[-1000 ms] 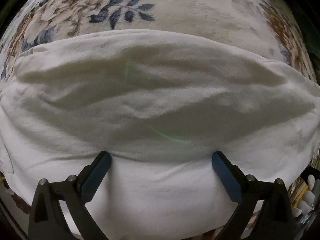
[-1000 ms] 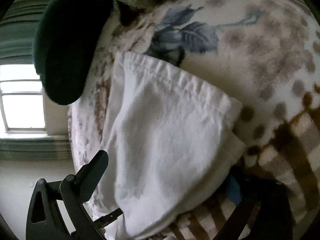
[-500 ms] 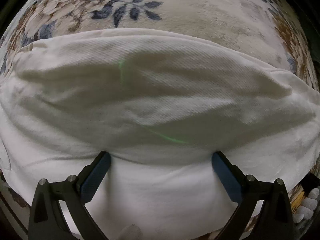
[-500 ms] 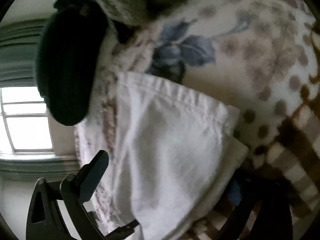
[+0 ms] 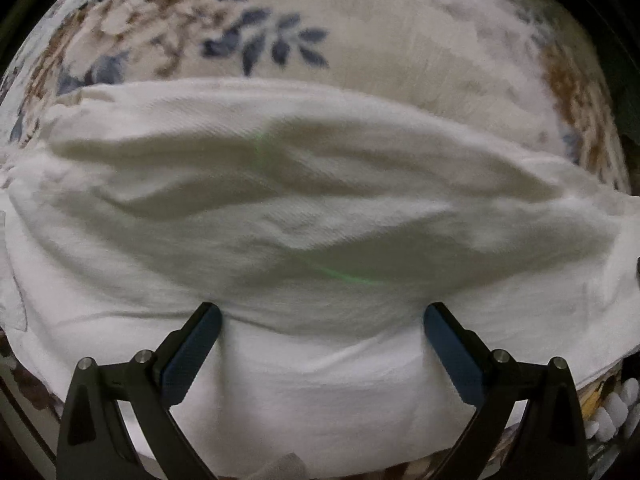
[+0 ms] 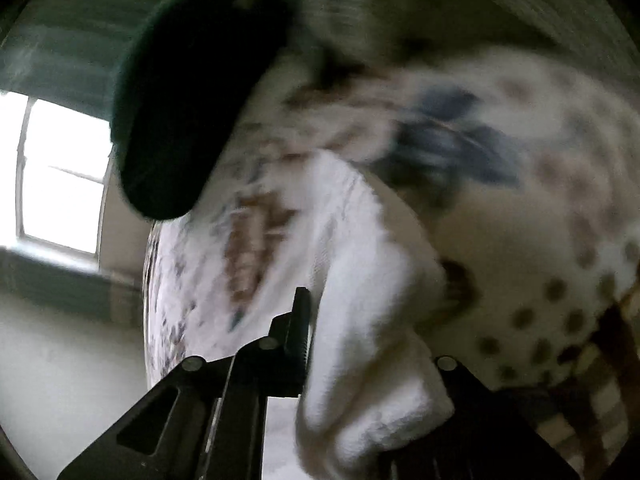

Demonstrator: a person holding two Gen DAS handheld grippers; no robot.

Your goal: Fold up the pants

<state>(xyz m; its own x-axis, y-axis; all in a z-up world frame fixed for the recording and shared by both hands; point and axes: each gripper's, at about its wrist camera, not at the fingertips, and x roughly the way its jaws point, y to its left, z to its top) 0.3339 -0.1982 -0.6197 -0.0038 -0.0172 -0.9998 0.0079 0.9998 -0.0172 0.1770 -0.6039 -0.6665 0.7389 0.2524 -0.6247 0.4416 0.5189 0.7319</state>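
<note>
Since a second ago my right gripper [image 6: 360,344] has closed in on the pants [image 6: 360,280]: its jaws stood wide apart then, and now they pinch a bunched corner of the white cloth between them, the view smeared by the motion. My left gripper [image 5: 320,320] has barely shifted; its jaws are still spread wide, pressed down on the pants [image 5: 312,208] with a fold of cloth bulging between the pads and nothing clamped.

The pants lie across the blanket [image 5: 400,40], a floral one, as a thick white band already doubled over, with the blue leaves [image 5: 272,44] showing just beyond the far edge. In the right view the hem end of the pants sits near a dark cushion [image 6: 188,92], with a window [image 6: 60,176] well beyond that.

I judge the cloth to be soft, fairly light twill with some body. It creases and holds ridges, will not slip much on the fuzzy blanket, and cannot break. It sags wherever I do not hold it, so I would take it at the corners or the hem, through all layers at once. The pinch on the right looks deep enough.
</note>
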